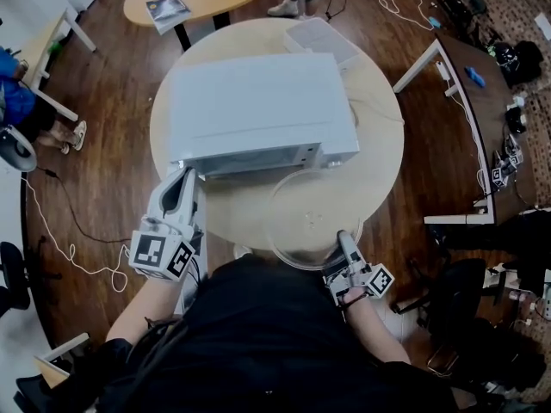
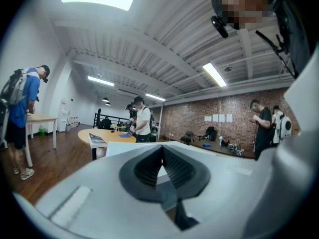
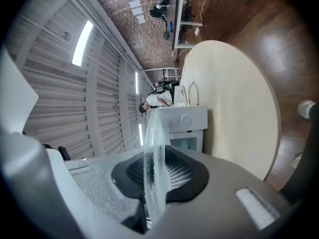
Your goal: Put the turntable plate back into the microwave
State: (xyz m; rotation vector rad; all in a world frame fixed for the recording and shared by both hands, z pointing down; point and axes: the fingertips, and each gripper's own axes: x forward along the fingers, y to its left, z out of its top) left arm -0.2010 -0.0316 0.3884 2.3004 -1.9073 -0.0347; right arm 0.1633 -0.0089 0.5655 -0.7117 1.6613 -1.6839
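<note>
1. Glass this clear makes the turntable plate [image 1: 303, 218] hard to trace in the head view. Only a faint round rim shows at lower centre, over the near edge of the table [image 1: 383, 157] and just in front of the microwave [image 1: 258, 101].
2. The plate's nearest edge is hidden where the right gripper [image 1: 345, 242] meets it. In the right gripper view the plate stands edge-on between the dark pads, which are clamped on its rim.
3. The left gripper [image 1: 183, 181] lies at the microwave's lower left corner. Its own view shows the jaws closed tip to tip with nothing held. Whether they touch the microwave cannot be told.
4. The microwave's front is steeply foreshortened in the head view, so its door and cavity cannot be made out.
5. The person's dark clothing fills the bottom of the head view and covers both forearms.
</note>
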